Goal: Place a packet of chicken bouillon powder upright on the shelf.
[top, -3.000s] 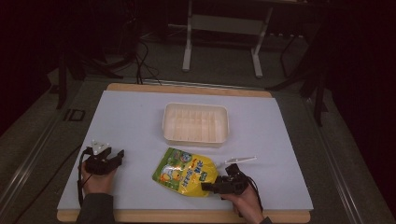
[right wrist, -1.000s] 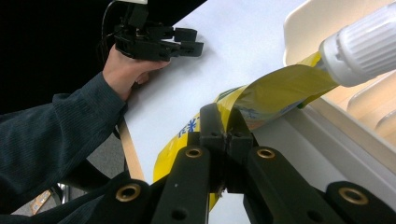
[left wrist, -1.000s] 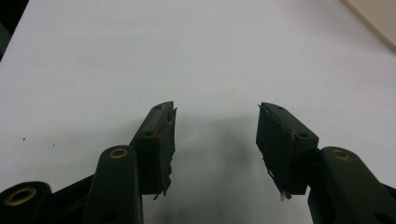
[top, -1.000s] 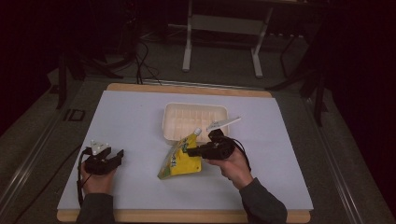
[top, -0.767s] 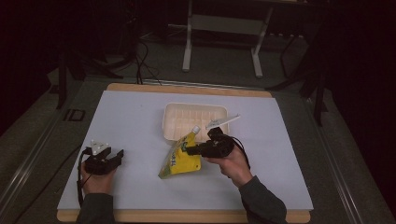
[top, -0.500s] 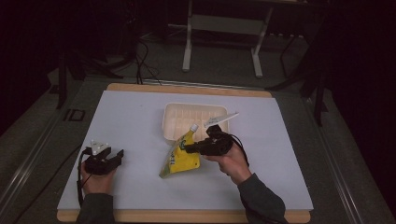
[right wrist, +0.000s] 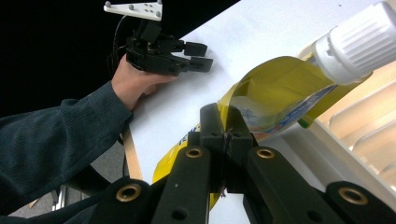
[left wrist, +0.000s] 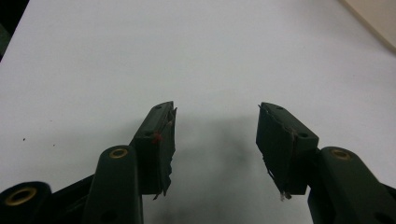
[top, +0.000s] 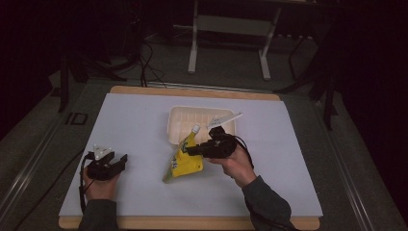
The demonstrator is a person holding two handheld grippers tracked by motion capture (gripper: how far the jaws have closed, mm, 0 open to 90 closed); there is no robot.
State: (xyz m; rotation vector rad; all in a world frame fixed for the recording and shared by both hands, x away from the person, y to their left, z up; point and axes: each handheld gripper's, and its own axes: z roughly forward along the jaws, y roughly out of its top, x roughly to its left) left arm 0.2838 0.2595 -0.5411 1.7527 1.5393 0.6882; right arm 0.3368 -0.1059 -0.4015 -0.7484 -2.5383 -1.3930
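Since three seconds ago we are lifting the yellow spouted drink pouch (top: 185, 159), right gripper (top: 191, 150) clamped on it; its spout is pointing to twelve o'clock at the cream plastic tray (top: 177, 126), left gripper (top: 118, 160) spread empty.

The pouch (top: 184, 161) hangs from the right claw (top: 191, 150), just before the tray (top: 174, 126), left claw (top: 121, 161) well left.

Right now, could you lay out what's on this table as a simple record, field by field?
Surface: white table
Held item: yellow pouch with a white screw cap, lifted and tilted, cap toward the tray
Holder: right gripper, jaws shut on the pouch's edge
Container: cream tray, beyond the pouch, nothing visible inside
Other tool: left gripper, jaws open, holding nothing, low over the table
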